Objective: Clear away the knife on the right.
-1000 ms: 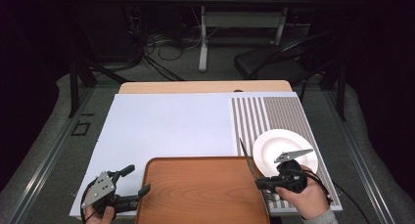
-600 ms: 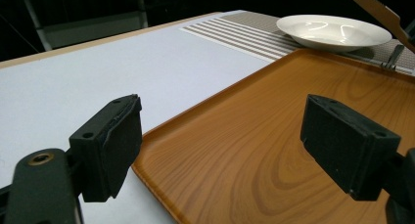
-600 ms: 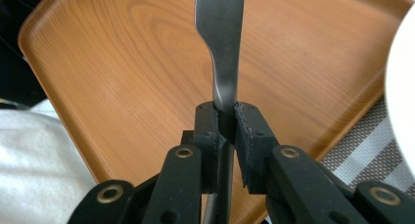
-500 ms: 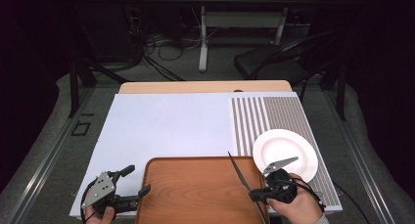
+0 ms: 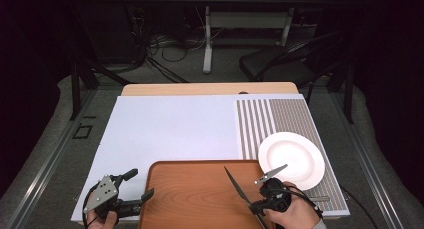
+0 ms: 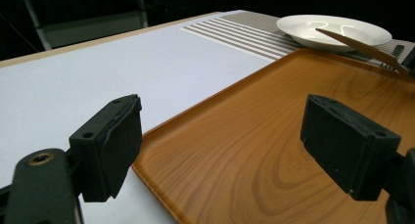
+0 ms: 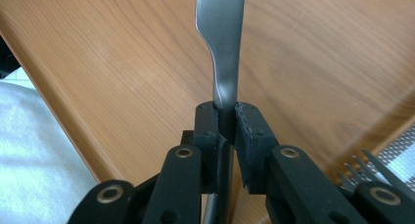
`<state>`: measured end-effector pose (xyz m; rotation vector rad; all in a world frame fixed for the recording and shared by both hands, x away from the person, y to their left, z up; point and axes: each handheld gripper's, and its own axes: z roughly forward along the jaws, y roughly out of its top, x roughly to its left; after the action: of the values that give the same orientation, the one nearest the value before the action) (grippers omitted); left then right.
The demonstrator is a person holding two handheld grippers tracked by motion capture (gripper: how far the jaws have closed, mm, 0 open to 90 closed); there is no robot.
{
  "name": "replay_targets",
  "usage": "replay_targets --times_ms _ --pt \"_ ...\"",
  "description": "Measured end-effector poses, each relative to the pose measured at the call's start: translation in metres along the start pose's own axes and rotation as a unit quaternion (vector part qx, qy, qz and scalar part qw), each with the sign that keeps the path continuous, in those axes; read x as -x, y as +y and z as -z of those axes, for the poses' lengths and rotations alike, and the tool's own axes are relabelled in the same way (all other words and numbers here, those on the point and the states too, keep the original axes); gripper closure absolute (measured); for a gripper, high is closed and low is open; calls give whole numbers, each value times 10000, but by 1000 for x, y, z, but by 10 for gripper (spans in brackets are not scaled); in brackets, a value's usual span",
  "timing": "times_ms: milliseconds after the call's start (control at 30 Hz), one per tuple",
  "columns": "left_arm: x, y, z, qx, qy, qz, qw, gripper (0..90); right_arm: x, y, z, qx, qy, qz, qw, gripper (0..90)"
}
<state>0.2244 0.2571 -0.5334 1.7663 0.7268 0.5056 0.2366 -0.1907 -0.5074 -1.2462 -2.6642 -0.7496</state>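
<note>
Surface (image 5: 170, 134): white mat over most of it, striped placemat (image 5: 280, 119) along the right edge.

Wooden tray (image 5: 200, 199) sits at the near edge, centre. White plate (image 5: 290, 156) rests on the placemat, just beyond the tray's far right corner.

Right hand-held gripper (image 5: 262, 201) hangs over the tray's near right part, clenched on a table knife (image 5: 239, 189). In the right gripper view the pads pinch the knife (image 7: 222, 62) at the neck, where handle meets blade; the blade runs straight out from the jaws over the tray wood (image 7: 122, 62). From above, the knife's long axis slants toward the far left, tip over the tray's middle, handle back under the hand.

A fork (image 7: 364, 168) lies just off the tray's right rim, on the placemat.

Left hand-held gripper (image 5: 135, 189) is released, nothing between the pads, parked at the tray's near left corner. The near rim (image 6: 161, 185) lies between its jaws in the left gripper view.

Judgement: the right hand is the nearer one and already carries the knife; the tray lies directly beneath, so a setting-down would turn on lowering the blade flat along that slant.
</note>
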Motion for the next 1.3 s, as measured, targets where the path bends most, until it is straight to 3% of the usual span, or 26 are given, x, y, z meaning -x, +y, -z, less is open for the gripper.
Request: replay_targets --times_ms 33,67,100,133,533,833,933,1133,1233,1300 --pt "0 0 0 3 2 11 10000 160 0 1 -1 -50 24 -28 10000 801" --pt "0 0 0 0 7 14 10000 160 -1 -1 -6 283 10 -68 9996 801" --pt "0 0 0 1 9 16 10000 160 0 2 -3 -72 11 -50 10000 800" --pt "0 0 0 1 11 18 10000 160 1 2 -4 -124 22 -71 9999 800" --pt "0 0 0 6 12 27 10000 160 5 3 -20 -358 37 -225 9991 797" --pt "0 0 0 5 15 30 10000 160 3 4 -25 -422 -106 -183 9989 796" --pt "0 0 0 6 17 37 10000 160 3 3 -25 -391 -45 -214 9990 801" --pt "0 0 0 4 15 34 10000 160 1 3 -20 -175 -63 -40 9998 801" --pt "-1 -1 0 4 13 36 10000 160 -1 4 -17 7 -53 128 9999 825" --pt "0 0 0 4 9 32 10000 160 -4 4 -18 97 79 255 9996 878"
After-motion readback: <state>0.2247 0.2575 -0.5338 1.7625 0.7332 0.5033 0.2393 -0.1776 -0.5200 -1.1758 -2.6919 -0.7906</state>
